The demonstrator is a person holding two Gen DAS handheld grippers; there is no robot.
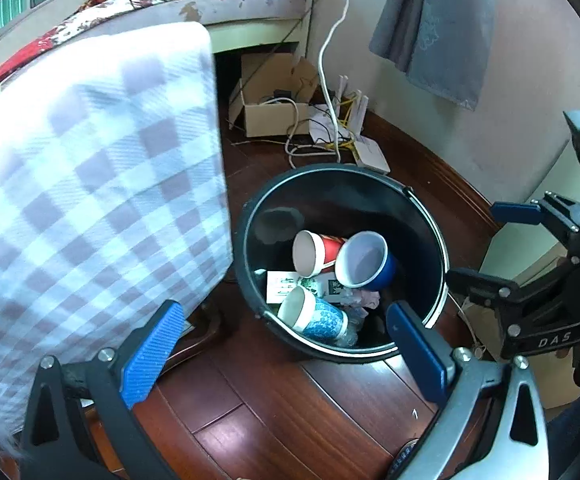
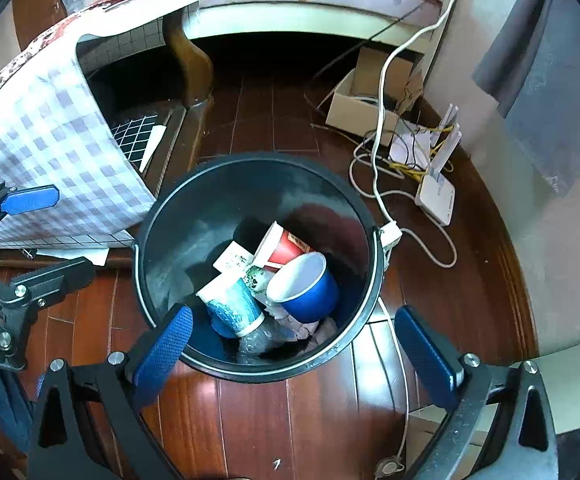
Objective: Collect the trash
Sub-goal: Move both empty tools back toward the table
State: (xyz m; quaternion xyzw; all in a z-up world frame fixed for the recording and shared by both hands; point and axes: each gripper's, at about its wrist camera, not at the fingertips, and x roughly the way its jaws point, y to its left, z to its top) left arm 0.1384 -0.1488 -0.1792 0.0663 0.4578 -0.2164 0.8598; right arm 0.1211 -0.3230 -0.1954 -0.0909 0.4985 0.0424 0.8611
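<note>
Wood floor [image 2: 258,112], black bin [image 2: 158,248] w/ cups [image 2: 303,286] below both tools [image 2: 293,350], jaws wide, empty

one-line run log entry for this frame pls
phase: drop done | left tool: open, empty | right tool: open, empty | bin: red cup, blue cup, patterned cup, paper scraps inside

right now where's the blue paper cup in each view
Left wrist view: the blue paper cup lies right of centre inside the black bin, mouth facing left.
Right wrist view: the blue paper cup is at centre, low in the black bin.
Shared landmark: the red paper cup right beside it.
</note>
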